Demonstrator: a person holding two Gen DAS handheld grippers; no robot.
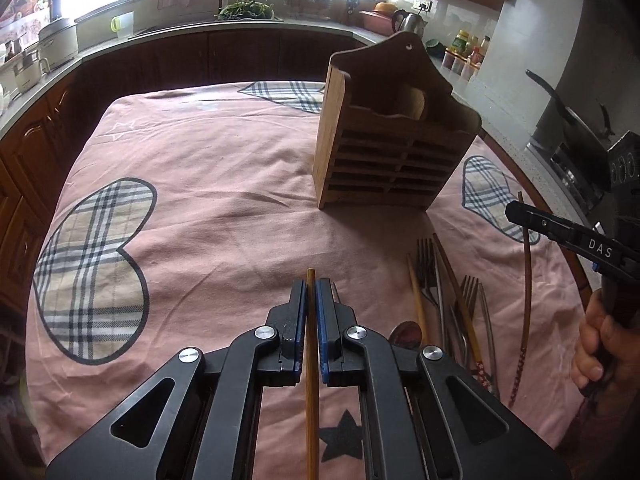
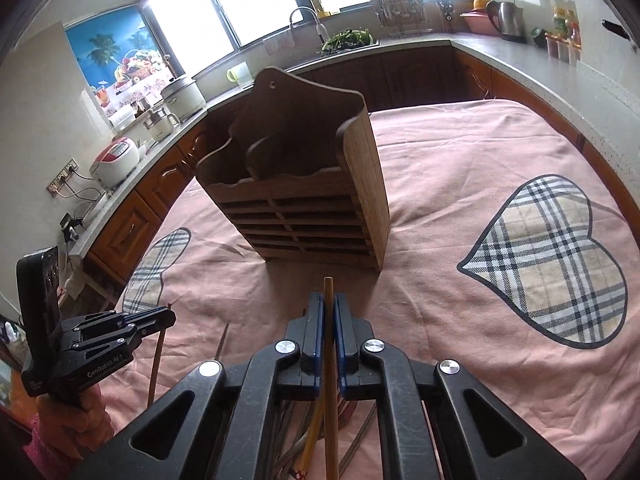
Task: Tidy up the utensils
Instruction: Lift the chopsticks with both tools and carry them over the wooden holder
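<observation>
Chopsticks are sitting one in each gripper: the left gripper point(image 1: 311, 292) is pinching a wooden chopstick point(image 1: 311, 380) between its blue pads, and the right gripper point(image 2: 329, 308) is clamping a second chopstick point(image 2: 330, 400) in the same way. Each stick is running lengthwise along its gripper's fingers, its tip poking just past the fingertips and pointing toward the wooden utensil holder point(image 1: 394, 148), which is standing upright on the pink tablecloth point(image 1: 208, 184). That alignment is what the coming move is turning on, in my judgement: the holder's open top compartments are lying ahead of and above both tips, so each stick is needing to be tipped toward vertical before being dropped in. From the left gripper the holder is lying ahead and to the right; from the right gripper it is lying almost straight ahead and looking closer, so the right hand seems better placed to go first. Remaining forks point(image 1: 427, 268), a spoon point(image 1: 406, 334) and more chopsticks are lying on the cloth near the grippers, well short of the holder.
</observation>
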